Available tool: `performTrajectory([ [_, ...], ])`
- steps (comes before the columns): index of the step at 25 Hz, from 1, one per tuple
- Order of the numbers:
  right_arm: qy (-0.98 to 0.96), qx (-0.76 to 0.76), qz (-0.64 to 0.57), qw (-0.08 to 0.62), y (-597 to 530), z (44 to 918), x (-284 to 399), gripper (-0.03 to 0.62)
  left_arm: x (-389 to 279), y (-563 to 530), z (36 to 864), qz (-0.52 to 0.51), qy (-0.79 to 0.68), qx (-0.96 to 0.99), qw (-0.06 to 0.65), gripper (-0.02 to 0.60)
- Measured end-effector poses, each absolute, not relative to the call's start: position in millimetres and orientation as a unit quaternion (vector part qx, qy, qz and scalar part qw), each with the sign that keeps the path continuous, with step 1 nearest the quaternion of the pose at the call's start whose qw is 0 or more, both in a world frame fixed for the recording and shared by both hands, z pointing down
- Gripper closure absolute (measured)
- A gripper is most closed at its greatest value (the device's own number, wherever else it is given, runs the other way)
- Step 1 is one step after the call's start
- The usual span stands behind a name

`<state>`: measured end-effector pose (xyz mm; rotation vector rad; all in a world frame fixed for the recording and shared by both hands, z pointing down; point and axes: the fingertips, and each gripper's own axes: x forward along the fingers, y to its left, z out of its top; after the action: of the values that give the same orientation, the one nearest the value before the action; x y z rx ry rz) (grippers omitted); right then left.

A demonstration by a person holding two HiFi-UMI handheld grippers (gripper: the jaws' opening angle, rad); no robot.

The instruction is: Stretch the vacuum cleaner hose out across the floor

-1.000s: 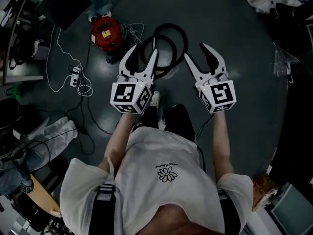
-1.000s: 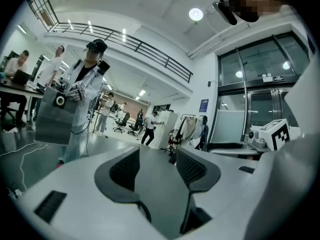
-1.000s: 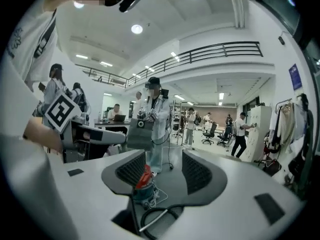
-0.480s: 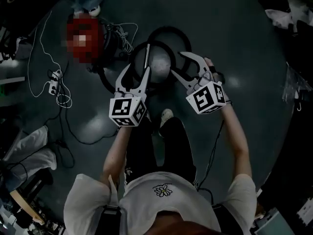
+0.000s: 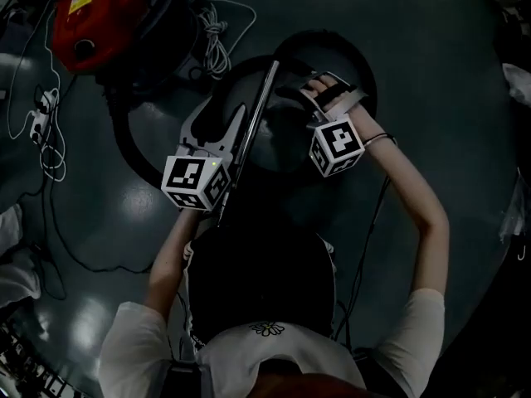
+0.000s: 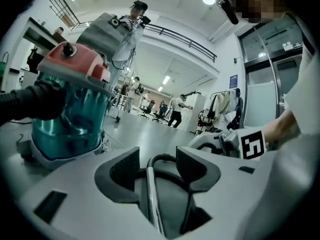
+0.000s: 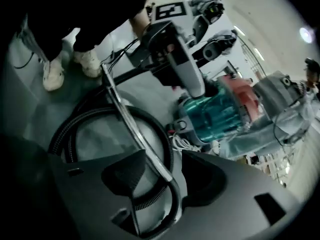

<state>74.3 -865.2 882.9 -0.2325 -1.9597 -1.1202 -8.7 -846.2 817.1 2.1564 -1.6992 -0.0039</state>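
Note:
A red and teal vacuum cleaner (image 5: 99, 15) (image 6: 70, 109) (image 7: 220, 114) stands on the dark floor at the upper left of the head view. Its black ribbed hose (image 5: 365, 65) (image 7: 65, 134) lies coiled in loops beside it. A metal wand (image 5: 253, 123) (image 6: 150, 189) (image 7: 130, 124) runs across the coil. My left gripper (image 5: 231, 110) (image 6: 157, 159) is open and straddles the wand, which sits close to one pad with a gap at the other. My right gripper (image 5: 305, 85) (image 7: 162, 166) is open around the bend where the wand meets the hose, with neither pad pressing on it.
A power strip with thin white cables (image 5: 46, 106) lies on the floor at the left. A bundled white cord (image 5: 217, 44) sits next to the vacuum cleaner. The person's shoes (image 7: 52, 71) stand close behind the coil. Several people (image 6: 176, 111) are far off in the hall.
The view has closed in on the vacuum cleaner. Both grippers have dropped from above the coil down onto the wand and hose. Their jaws stand as wide as before.

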Motion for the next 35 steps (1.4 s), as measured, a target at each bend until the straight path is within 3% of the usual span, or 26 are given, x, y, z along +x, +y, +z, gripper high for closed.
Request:
performTrajectory([
  [4,-0.747,-0.17,-0.486,0.421,-837,968,64,0.381,-11,-824,847,-0.012,-0.608,0.771,0.186,0.373],
  [10,-0.719,-0.211,-0.521,0.408,-822,1019,42,0.381,-9,-802,883,0.017,-0.62,0.766,0.17,0.373],
  [14,-0.724,-0.225,-0.524,0.387,-802,1042,24,0.381,-18,-786,900,0.0,-0.638,0.743,0.201,0.373],
  [20,-0.748,-0.171,-0.471,0.435,-817,1040,20,0.381,-19,-782,890,-0.015,-0.634,0.75,0.186,0.373],
  [23,-0.764,-0.114,-0.433,0.465,-847,1037,30,0.381,-40,-785,872,-0.004,-0.652,0.744,0.142,0.373],
  [26,-0.783,-0.028,-0.37,0.499,-896,1027,61,0.381,-76,-788,849,-0.008,-0.682,0.724,0.105,0.373],
  [29,-0.791,0.094,-0.28,0.536,-952,1023,115,0.381,-89,-789,846,-0.031,-0.69,0.714,0.113,0.373],
  [35,-0.709,0.399,-0.05,0.579,-1037,1008,299,0.381,-35,-791,877,0.011,-0.643,0.754,0.131,0.373],
])
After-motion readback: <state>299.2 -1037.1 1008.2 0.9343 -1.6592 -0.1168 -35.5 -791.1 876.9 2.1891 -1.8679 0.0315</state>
